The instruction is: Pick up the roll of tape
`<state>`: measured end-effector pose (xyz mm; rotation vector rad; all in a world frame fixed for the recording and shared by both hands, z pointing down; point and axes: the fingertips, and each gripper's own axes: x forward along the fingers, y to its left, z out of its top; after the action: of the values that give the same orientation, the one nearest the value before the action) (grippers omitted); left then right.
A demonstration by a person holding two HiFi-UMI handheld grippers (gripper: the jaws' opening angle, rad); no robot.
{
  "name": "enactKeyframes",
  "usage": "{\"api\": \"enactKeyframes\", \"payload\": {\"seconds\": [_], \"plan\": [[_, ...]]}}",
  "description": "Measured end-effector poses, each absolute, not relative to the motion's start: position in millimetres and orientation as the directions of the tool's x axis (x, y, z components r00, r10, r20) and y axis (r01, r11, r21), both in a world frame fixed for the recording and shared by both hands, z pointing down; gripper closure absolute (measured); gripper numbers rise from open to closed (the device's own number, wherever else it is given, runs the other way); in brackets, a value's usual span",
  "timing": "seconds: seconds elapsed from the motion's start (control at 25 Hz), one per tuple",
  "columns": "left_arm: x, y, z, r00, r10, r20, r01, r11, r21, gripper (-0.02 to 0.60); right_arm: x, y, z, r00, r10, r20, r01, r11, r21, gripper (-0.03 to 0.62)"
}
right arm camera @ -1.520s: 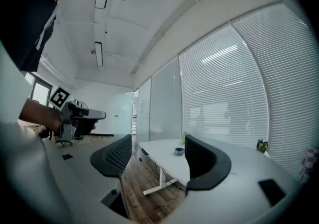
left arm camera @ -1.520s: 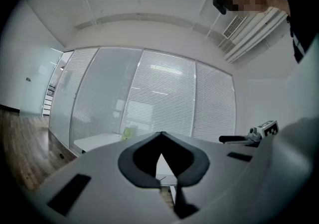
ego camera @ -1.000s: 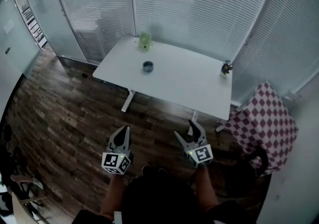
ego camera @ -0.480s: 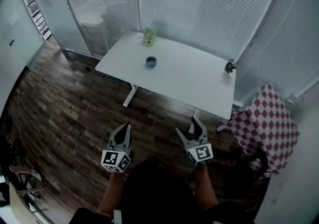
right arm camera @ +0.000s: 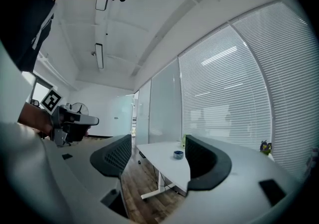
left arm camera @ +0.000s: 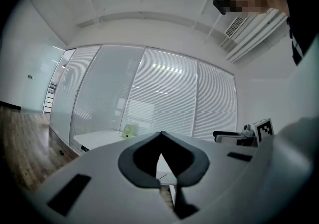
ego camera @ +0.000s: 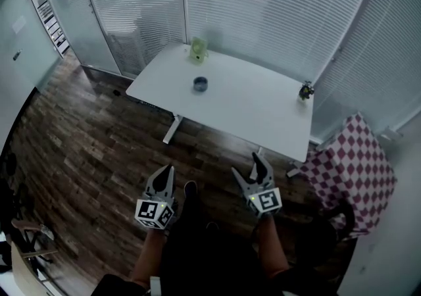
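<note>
Both claws hovering over wood floor (ego camera: 85, 150), well short of white bench (ego camera: 256, 114); open floor lying between.

Left claw (ego camera: 168, 170): jaws pressing together, holding nothing. Right claw (ego camera: 245, 164): jaws standing apart, holding nothing.

Roll of tape (ego camera: 200, 83) sitting far ahead of claws, mid-bench, clear of edges.

Green object (ego camera: 198, 50) sitting at far edge, dark trinket (ego camera: 304, 91) at right corner; both too small to identify.

Blinds (ego camera: 263, 5) closing in room beyond.
</note>
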<state>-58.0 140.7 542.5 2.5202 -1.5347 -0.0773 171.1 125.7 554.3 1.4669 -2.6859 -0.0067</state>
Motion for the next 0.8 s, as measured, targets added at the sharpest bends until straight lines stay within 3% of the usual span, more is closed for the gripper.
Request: {"api": "enactKeyframes", "payload": {"seconds": [0.24, 0.4, 0.8], "plan": [[-65, 112, 541, 0.453, -0.891, 0.043, -0.881, -0.439, 0.178, 0.575, 162, 97, 548, -0.543, -0.838, 0.048, -0.837, 0.545, 0.048, 0.289], [-66, 91, 539, 0.428, -0.903, 0.044, -0.903, -0.425, 0.061, 0.575, 159, 80, 552, -0.534, -0.843, 0.058, -0.842, 0.537, 0.053, 0.289], [-82, 33, 546, 0.416, -0.909, 0.037, -0.889, -0.398, 0.226, 0.575, 152, 35, 555, -0.549, -0.831, 0.092, -0.827, 0.556, 0.082, 0.289]]}}
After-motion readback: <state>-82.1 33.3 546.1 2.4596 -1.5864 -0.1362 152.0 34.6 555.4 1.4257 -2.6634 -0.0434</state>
